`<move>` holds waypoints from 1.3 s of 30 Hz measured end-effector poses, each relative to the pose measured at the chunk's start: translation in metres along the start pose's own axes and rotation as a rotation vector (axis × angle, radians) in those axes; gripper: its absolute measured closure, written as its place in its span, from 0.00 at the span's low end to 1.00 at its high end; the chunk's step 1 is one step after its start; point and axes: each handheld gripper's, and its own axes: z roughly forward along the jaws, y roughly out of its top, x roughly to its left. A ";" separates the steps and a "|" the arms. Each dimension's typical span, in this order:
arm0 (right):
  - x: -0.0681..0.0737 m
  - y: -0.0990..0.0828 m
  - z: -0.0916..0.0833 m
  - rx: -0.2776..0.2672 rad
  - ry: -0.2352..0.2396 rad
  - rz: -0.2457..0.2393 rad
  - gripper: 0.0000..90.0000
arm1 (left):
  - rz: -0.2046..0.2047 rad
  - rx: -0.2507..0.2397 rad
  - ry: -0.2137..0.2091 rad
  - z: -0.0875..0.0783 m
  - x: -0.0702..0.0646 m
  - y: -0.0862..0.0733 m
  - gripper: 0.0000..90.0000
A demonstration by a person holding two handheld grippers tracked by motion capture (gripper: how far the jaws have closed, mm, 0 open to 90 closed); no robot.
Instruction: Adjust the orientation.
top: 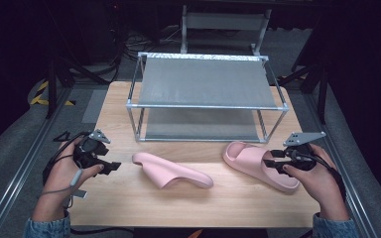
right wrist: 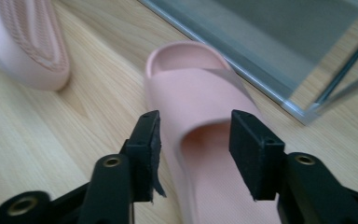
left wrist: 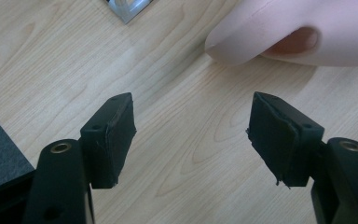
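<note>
Slippers wait on the desk (top: pixel 129 198): my right tongs (right wrist: pixel 193 154), spread apart, straddle the strap of the upright slipper (right wrist: pixel 200 93) at lower right of the high view, pads not yet pressing. Best to centre on the strap, then squeeze. My left tongs (left wrist: pixel 191 135) gape empty short of the overturned slipper (top: pixel 171 171); rack (top: pixel 206 105) behind.

Pale wooden table (top: pixel 129 198), with a two-tier metal-framed rack (top: pixel 206 106) standing on its far half, both grey shelves bare. Behind that, off the table, a second metal frame (top: pixel 223 22) on the floor among dark cables (top: pixel 139 44). At the left, yellow-and-black floor tape (top: pixel 39 94) beside a dark stand leg.
</note>
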 end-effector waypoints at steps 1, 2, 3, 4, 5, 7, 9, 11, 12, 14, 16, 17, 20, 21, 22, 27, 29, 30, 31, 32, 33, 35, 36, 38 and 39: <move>0.001 0.001 0.001 -0.005 0.014 0.006 0.62 | -0.002 -0.003 0.001 -0.001 -0.001 0.000 0.36; 0.002 0.001 0.001 -0.005 0.021 0.003 0.62 | -0.006 -0.007 -0.002 -0.002 -0.001 0.000 0.36; 0.004 0.002 0.002 -0.002 0.020 -0.002 0.62 | 0.003 -0.009 0.002 -0.003 -0.001 0.000 0.37; 0.004 0.002 0.002 -0.002 0.020 -0.002 0.62 | 0.003 -0.009 0.002 -0.003 -0.001 0.000 0.37; 0.006 0.003 0.003 0.001 0.017 -0.007 0.62 | 0.009 -0.023 -0.001 -0.005 -0.002 0.001 0.39; 0.006 0.003 0.004 -0.001 0.017 -0.013 0.62 | 0.016 -0.029 0.001 -0.006 -0.003 0.002 0.42; 0.007 0.004 0.003 0.000 0.014 -0.007 0.64 | 0.013 -0.042 -0.020 -0.006 -0.005 0.004 0.44; 0.007 0.003 0.003 0.007 0.002 -0.004 0.65 | 0.023 -0.050 -0.033 -0.007 -0.007 0.007 0.50; 0.007 0.002 0.002 0.014 -0.006 0.006 0.67 | 0.035 -0.054 -0.060 -0.006 -0.010 0.010 0.58; 0.006 0.000 0.001 0.019 -0.010 0.013 0.70 | 0.049 -0.063 -0.090 -0.004 -0.016 0.014 0.66; 0.005 -0.002 0.000 0.030 -0.021 0.028 0.70 | 0.063 -0.064 -0.108 -0.003 -0.019 0.018 0.73; 0.005 -0.002 0.000 0.030 -0.023 0.027 0.70 | 0.079 -0.079 -0.132 -0.002 -0.024 0.023 0.77; 0.004 -0.005 -0.001 0.025 -0.030 0.031 0.71 | 0.100 -0.093 -0.186 0.001 -0.032 0.031 0.88; 0.004 -0.006 -0.001 0.030 -0.031 0.033 0.71 | 0.108 -0.091 -0.199 0.002 -0.036 0.034 0.91; 0.004 -0.007 -0.001 0.027 -0.032 0.033 0.71 | 0.118 -0.089 -0.214 0.004 -0.039 0.036 0.93; 0.004 -0.013 -0.003 0.039 -0.034 0.037 0.69 | 0.178 -0.072 -0.267 0.014 -0.054 0.050 0.96; 0.004 -0.015 -0.004 0.036 -0.037 0.040 0.69 | 0.185 -0.071 -0.282 0.015 -0.056 0.053 0.97; 0.003 -0.016 -0.005 0.041 -0.040 0.040 0.69 | 0.191 -0.070 -0.292 0.017 -0.058 0.055 0.97; 0.003 -0.016 -0.005 0.041 -0.040 0.040 0.69 | 0.203 -0.069 -0.299 0.020 -0.060 0.057 0.97; 0.003 -0.017 -0.005 0.039 -0.042 0.043 0.69 | 0.205 -0.068 -0.307 0.022 -0.062 0.059 0.98; 0.003 -0.018 -0.006 0.038 -0.044 0.045 0.69 | 0.212 -0.068 -0.312 0.025 -0.064 0.061 0.98; 0.003 -0.020 -0.008 0.037 -0.051 0.049 0.69 | 0.234 -0.046 -0.325 0.032 -0.068 0.065 0.97; 0.003 -0.021 -0.009 0.035 -0.051 0.051 0.69 | 0.242 -0.046 -0.330 0.034 -0.070 0.066 0.97; 0.003 -0.022 -0.010 0.033 -0.053 0.054 0.70 | 0.250 -0.047 -0.333 0.035 -0.071 0.068 0.96; 0.003 -0.023 -0.010 0.033 -0.053 0.057 0.70 | 0.254 -0.046 -0.338 0.037 -0.073 0.070 0.96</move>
